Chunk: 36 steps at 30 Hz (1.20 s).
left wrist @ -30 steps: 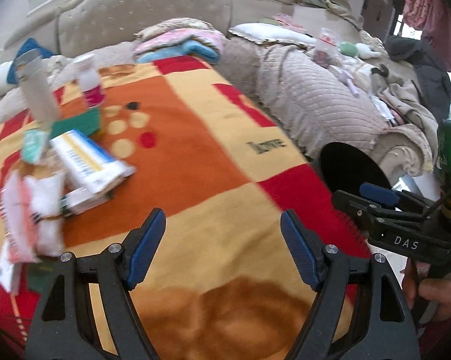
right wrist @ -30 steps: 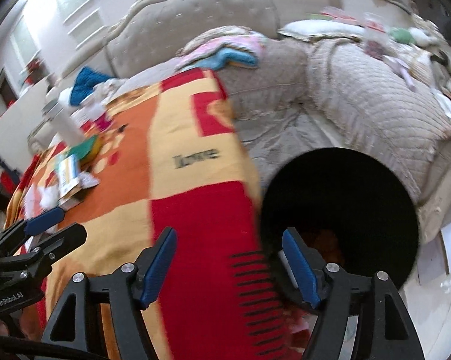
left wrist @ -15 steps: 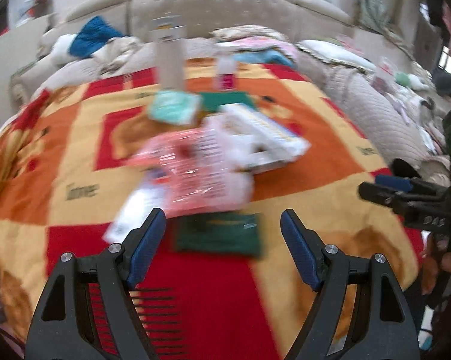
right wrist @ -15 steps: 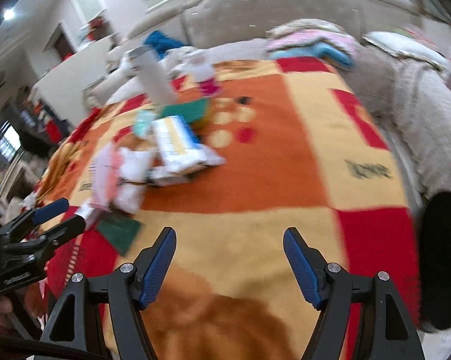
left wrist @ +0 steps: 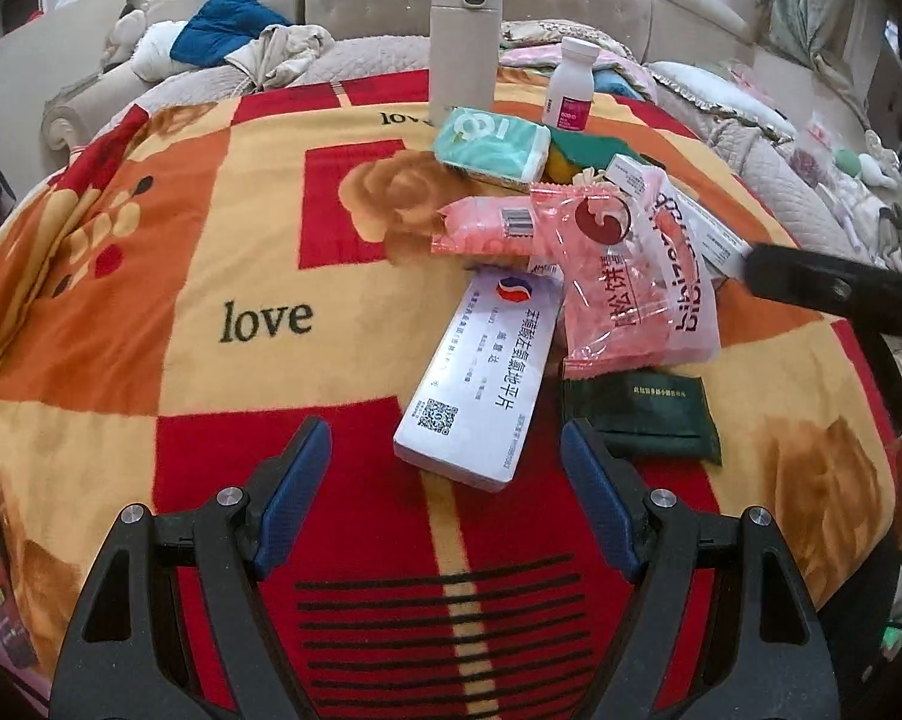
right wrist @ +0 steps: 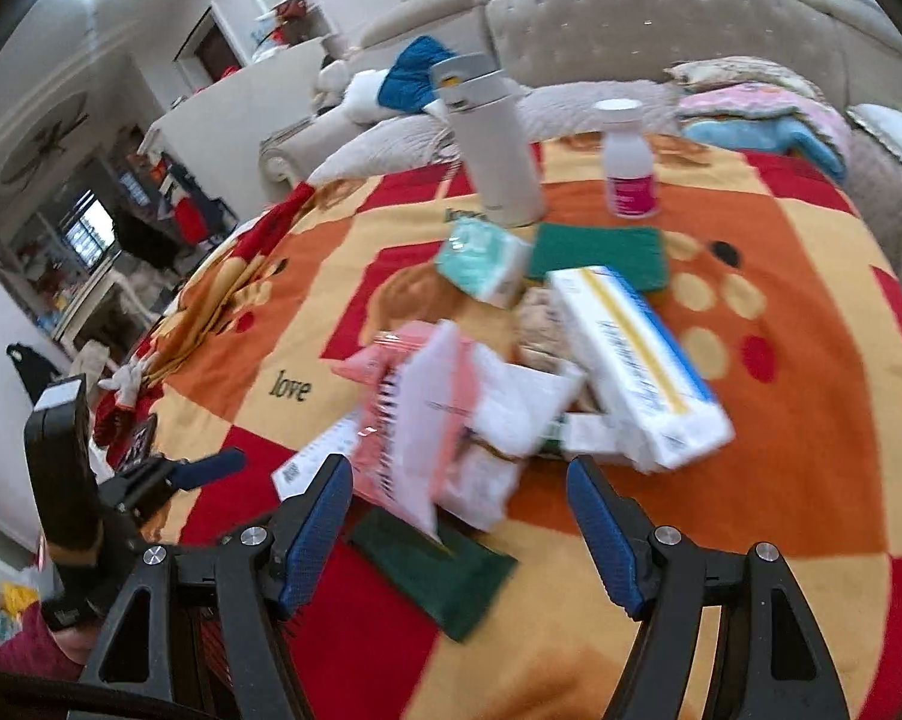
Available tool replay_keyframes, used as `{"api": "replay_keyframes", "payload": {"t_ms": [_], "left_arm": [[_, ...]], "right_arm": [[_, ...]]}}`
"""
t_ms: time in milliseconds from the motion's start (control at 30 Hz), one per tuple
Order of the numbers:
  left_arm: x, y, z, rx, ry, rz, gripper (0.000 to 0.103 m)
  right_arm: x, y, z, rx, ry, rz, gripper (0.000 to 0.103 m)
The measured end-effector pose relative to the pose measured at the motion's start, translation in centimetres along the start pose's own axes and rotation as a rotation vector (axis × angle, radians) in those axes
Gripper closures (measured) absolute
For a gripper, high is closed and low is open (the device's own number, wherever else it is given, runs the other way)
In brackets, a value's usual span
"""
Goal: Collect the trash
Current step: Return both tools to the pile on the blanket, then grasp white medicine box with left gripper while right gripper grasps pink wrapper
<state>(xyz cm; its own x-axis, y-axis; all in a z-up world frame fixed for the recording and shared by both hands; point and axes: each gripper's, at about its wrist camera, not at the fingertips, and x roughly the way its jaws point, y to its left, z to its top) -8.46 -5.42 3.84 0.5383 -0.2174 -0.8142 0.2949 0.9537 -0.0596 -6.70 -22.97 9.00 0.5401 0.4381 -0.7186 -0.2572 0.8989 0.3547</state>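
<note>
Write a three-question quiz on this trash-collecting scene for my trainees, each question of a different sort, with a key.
1. True or false: the left gripper is holding the white medicine box.
2. Which item stands upright behind the pile? A) teal tissue pack B) beige flask C) dark green sachet
3. Fill in: the pink snack bag lies partly on top of the white medicine ___.

Key: 1 false, both grippers are open and empty, the right gripper too; 2 B; 3 box.
</note>
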Motion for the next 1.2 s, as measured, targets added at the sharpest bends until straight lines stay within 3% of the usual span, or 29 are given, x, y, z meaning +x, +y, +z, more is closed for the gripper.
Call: {"api": "replay_keyframes", "payload": {"t_ms": [67, 133, 267, 400, 600, 700, 767, 900, 933, 1000, 1033, 1200], "left_arm": [[0.3, 0.1, -0.1, 0.002, 0.001, 0.004, 0.024], [0.6, 0.2, 0.0, 0.000, 0.007, 0.002, 0.024], [1.1, 0.1, 0.4, 0.006, 0.008, 0.000, 0.024], [1.8, -0.4, 1.2, 0.032, -0.001, 0.001, 0.024], [4.2, -1.8, 2.4, 0.079, 0.034, 0.017, 0.024], [5.0, -1.6, 2.8, 0.042, 0.044, 0.001, 0.027], [5.1, -0.9, 2.9, -0.013, 0.053, -0.056, 0.049], [4.0, -0.5, 2.5, -0.021, 0.050, -0.062, 0.053], [3.6, -0.5, 2.3, -0.010, 0.041, -0.050, 0.055], [2.4, -0.4, 1.9, 0.002, 0.020, -0.028, 0.056], [1.9, -0.2, 1.7, 0.000, 0.013, -0.022, 0.056], [0.2, 1.0, 0.4, -0.054, 0.017, -0.038, 0.056]], "right_arm": [[1.4, 0.7, 0.5, -0.010, 0.017, 0.014, 0.032], [2.9, 1.0, 0.7, -0.009, 0.035, 0.031, 0.041], [4.8, 0.9, 0.5, -0.015, 0.054, 0.012, 0.078], [2.3, -0.3, 0.4, 0.007, -0.001, 0.017, 0.086], [-2.2, -2.4, 0.1, 0.025, -0.067, -0.011, 0.087], [-3.0, -3.4, -0.4, 0.041, -0.062, -0.021, 0.087], [-2.9, -3.7, -0.8, 0.040, -0.038, -0.019, 0.087], [-2.3, -4.0, -2.2, -0.011, 0.033, -0.071, 0.086], [-2.3, -4.2, -2.4, -0.010, 0.041, -0.078, 0.083], [-2.6, -5.2, -3.2, 0.026, 0.045, -0.100, 0.044], [-2.9, -5.7, -3.5, 0.047, 0.042, -0.099, 0.038], [-2.8, -7.2, -4.6, 0.177, 0.051, -0.025, 0.035]]}}
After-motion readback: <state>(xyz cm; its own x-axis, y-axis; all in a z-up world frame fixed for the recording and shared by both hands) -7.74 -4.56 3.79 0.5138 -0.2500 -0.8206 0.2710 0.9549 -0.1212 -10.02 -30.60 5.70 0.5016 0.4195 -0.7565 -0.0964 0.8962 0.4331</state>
